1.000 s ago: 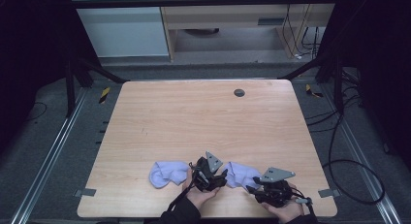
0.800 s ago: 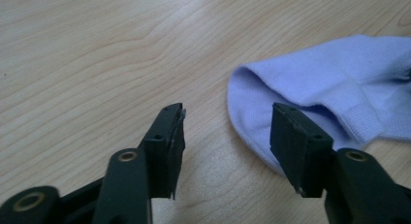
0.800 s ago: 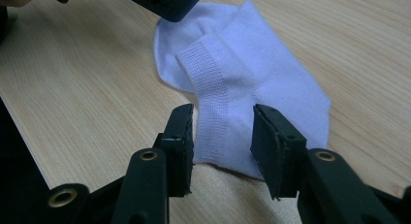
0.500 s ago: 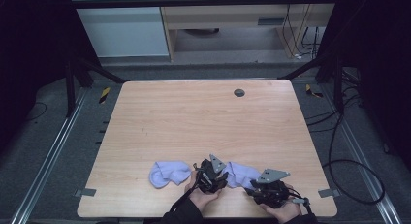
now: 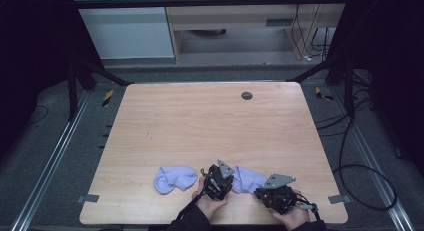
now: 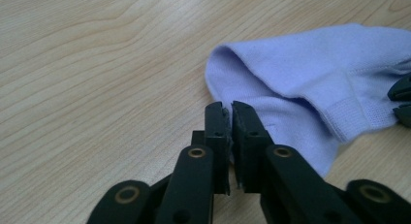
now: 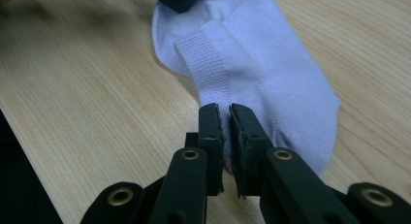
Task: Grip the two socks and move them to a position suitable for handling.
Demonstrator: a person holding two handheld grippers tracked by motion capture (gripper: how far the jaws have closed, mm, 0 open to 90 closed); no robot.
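At the near edge of the counter (image 5: pixel 150 141), the person's two hands come in from the bottom of the high view, each holding a claw. The right claw (image 7: pixel 226 115) sits nearest the edge; its jaws have just been closing and now pinch the near edge of a pale lilac sock (image 7: pixel 261 73), with a thin fold of fabric caught between the tips. In the right gripper view that sock lies flat on the wood, its ribbed cuff running away from the jaws.

The left claw (image 6: pixel 228 112) is just to the left and a little farther in. Its jaws have also just been closing and are clenched on the edge of the same sock, where a sliver of fabric shows between the tips. In the left gripper view the rounded end of the sock lies beyond the jaws and to their right, and the ribbed band is near the right border, where the black tips of the other claw show.

In the high view this sock lies between the two claws. A second lilac sock (image 5: pixel 174 178) lies bunched to the left of the left claw, apart from it. Far across the bare wood, near the back edge, there is a small dark round disc (image 5: pixel 246 95)
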